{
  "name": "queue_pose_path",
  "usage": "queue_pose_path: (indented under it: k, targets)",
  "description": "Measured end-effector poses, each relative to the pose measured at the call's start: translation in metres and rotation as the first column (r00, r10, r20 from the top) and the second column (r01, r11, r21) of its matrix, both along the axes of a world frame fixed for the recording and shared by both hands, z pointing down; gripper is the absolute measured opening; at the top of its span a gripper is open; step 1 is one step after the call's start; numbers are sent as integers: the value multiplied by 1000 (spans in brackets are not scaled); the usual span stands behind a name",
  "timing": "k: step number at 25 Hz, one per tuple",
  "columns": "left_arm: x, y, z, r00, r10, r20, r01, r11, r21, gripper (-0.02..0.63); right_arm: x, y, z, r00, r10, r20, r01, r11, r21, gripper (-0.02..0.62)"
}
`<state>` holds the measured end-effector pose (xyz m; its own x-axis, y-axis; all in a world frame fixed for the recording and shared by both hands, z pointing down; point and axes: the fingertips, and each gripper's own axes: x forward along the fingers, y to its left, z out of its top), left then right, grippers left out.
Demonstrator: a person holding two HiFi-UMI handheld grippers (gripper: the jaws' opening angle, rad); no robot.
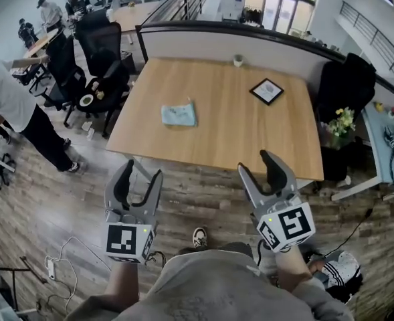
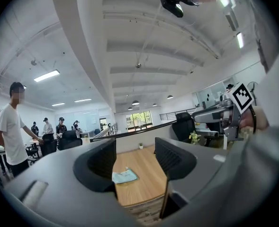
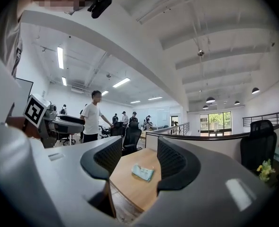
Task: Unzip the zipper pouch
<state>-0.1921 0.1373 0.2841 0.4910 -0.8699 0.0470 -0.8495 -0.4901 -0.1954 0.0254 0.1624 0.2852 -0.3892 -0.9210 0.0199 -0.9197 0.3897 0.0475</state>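
Note:
A light blue zipper pouch (image 1: 178, 114) lies flat on the wooden table (image 1: 217, 139), left of its middle. Both grippers are held well short of the table's near edge, above the floor. My left gripper (image 1: 140, 175) is open with nothing between its jaws. My right gripper (image 1: 259, 162) is also open and empty. Between the jaws the pouch (image 2: 124, 176) shows far off in the left gripper view, and the same pouch (image 3: 143, 172) shows in the right gripper view.
A black-framed picture (image 1: 267, 91) lies at the table's right back, a small cup (image 1: 238, 60) at its far edge by the partition. Black office chairs (image 1: 103, 52) stand left of the table, another chair (image 1: 347, 85) and yellow flowers (image 1: 342, 122) to the right. A person (image 1: 13, 109) stands at left.

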Motion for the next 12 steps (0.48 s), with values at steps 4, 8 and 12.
queue_pose_path:
  k: [4,8,12]
  targets:
    - [-7,-33,12,1000,-8,6,8,1000,-16,249,-7,-31,13,1000,-1,1,1,1000,-31,216]
    - [-7,-60,20,1000,-2,4,2,999,-45,249,-14,-64,26,1000,-19,-21,18,997,-72,216]
    - [4,-88,28,1000,0,21,2,998,-63,249,-11,-99,37,999,-42,-20,40,995,-93,217]
